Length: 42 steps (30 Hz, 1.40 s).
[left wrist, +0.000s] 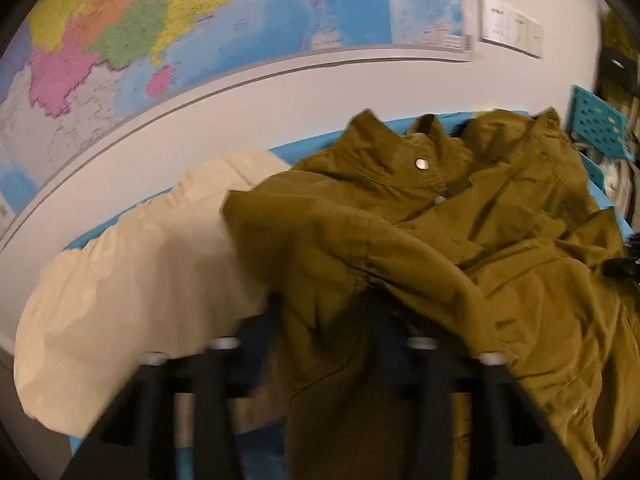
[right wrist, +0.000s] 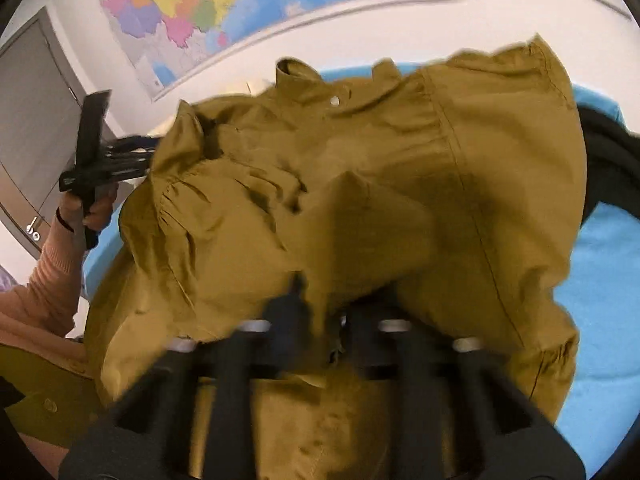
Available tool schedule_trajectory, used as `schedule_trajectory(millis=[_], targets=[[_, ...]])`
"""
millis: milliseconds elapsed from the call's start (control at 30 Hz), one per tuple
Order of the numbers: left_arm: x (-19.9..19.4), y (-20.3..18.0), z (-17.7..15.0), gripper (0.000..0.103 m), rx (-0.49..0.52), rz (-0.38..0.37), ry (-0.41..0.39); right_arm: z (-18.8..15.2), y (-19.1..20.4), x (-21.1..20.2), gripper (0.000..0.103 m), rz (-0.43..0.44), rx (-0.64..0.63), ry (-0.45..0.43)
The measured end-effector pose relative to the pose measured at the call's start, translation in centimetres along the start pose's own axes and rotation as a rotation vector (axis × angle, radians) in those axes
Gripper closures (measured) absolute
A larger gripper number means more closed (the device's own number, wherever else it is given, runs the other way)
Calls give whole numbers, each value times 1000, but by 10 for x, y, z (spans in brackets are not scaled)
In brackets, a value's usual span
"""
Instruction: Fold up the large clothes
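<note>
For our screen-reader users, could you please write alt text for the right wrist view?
A crumpled olive-brown cotton jacket with a metal snap at its collar covers most of a blue padded table, a pinch of its fabric clamped in the right claw at the bottom. At far left, the left claw is held by a hand in a peach sleeve, below a colourful wall map.

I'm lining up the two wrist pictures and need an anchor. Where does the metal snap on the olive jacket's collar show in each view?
Left wrist: the snap sits right of centre, upper middle, on the olive jacket.
Right wrist: the snap sits near centre, in the upper third, on the collar.
Shared landmark: the wall map, above the jacket in both views.
</note>
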<state>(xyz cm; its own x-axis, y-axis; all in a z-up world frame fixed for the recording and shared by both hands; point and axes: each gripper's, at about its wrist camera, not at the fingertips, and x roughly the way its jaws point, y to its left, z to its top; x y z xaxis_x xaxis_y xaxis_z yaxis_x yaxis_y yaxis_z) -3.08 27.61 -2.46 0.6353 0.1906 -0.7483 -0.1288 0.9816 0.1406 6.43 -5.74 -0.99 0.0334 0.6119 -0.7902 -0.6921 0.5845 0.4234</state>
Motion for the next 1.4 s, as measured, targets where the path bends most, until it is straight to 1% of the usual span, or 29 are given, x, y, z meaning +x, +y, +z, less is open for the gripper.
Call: schedule_trajectory(millis=[100, 133, 167, 233, 267, 300, 400, 467, 500, 533, 600, 633, 667, 700, 767, 800, 833, 900, 933, 967, 1000, 1067, 1100, 1167, 1200, 1233, 1267, 1333, 1400], targets=[[-2, 8, 4, 81, -68, 12, -9, 19, 6, -42, 96, 11, -4, -134], [-5, 15, 6, 88, -114, 16, -22, 25, 5, -58, 97, 14, 8, -183], [-8, 21, 9, 100, -153, 48, -43, 34, 1, -79, 97, -13, 27, -251], [-11, 33, 13, 99, -226, 37, -58, 46, -7, -102, 96, -156, 43, -329], [-11, 36, 15, 99, -255, 68, -68, 52, -15, -104, 93, -248, 71, -336], [-10, 33, 17, 97, -240, 104, -73, 54, -22, -99, 87, -271, 90, -316], [-8, 19, 18, 80, -203, 101, -65, 52, -51, -58, 72, -312, 136, -170], [-6, 10, 17, 49, -172, 73, -53, 41, -64, -24, 71, -326, 150, -63], [-6, 7, 16, 47, -155, 97, -57, 35, -68, -14, 66, -347, 155, -44], [-7, 4, 16, 46, -138, 127, -64, 31, -71, -9, 58, -340, 161, -39], [-7, 3, 14, 34, -110, 138, -47, 23, -75, -9, 49, -305, 195, -73], [-6, 4, 13, 25, -109, 136, -36, 21, -75, -12, 48, -293, 200, -86], [-7, 6, 11, 23, -112, 125, -31, 19, -74, -14, 48, -285, 197, -93], [-6, 8, 9, 21, -105, 96, -20, 19, -73, -16, 48, -280, 195, -102], [0, 4, 4, 9, -70, 21, 18, 17, -72, -21, 48, -276, 186, -110], [8, -3, 3, 9, -35, -24, 46, 19, -71, -24, 48, -273, 180, -114], [12, -7, 1, 10, -23, -24, 52, 21, -71, -26, 48, -267, 174, -118], [25, -16, 2, 40, 2, 1, 67, 26, -69, -25, 56, -258, 166, -121], [28, -15, 5, 54, -11, 32, 60, 28, -67, -25, 66, -247, 164, -121], [27, -10, 8, 79, -34, 27, 48, 30, -66, -25, 73, -243, 155, -120], [21, 2, 13, 86, -94, -9, 27, 32, -63, -26, 85, -241, 146, -124], [9, 28, 18, 97, -209, -32, -14, 38, -54, -33, 86, -233, 106, -154], [5, 41, 19, 97, -245, -39, -34, 41, -49, -35, 86, -255, 79, -172], [12, 55, 17, 97, -270, -42, -8, 46, -46, -27, 85, -299, 49, -168], [17, 54, 15, 96, -261, -28, 2, 48, -50, -17, 76, -313, 62, -145], [20, 51, 13, 96, -242, -3, 5, 48, -56, -6, 52, -324, 95, -108], [23, 43, 11, 93, -202, 41, 1, 47, -63, 10, 45, -317, 123, -45], [23, 35, 10, 91, -157, 101, -15, 43, -66, 22, 45, -319, 120, -23], [19, 32, 10, 86, -146, 136, -22, 39, -65, 15, 45, -290, 132, -56]])
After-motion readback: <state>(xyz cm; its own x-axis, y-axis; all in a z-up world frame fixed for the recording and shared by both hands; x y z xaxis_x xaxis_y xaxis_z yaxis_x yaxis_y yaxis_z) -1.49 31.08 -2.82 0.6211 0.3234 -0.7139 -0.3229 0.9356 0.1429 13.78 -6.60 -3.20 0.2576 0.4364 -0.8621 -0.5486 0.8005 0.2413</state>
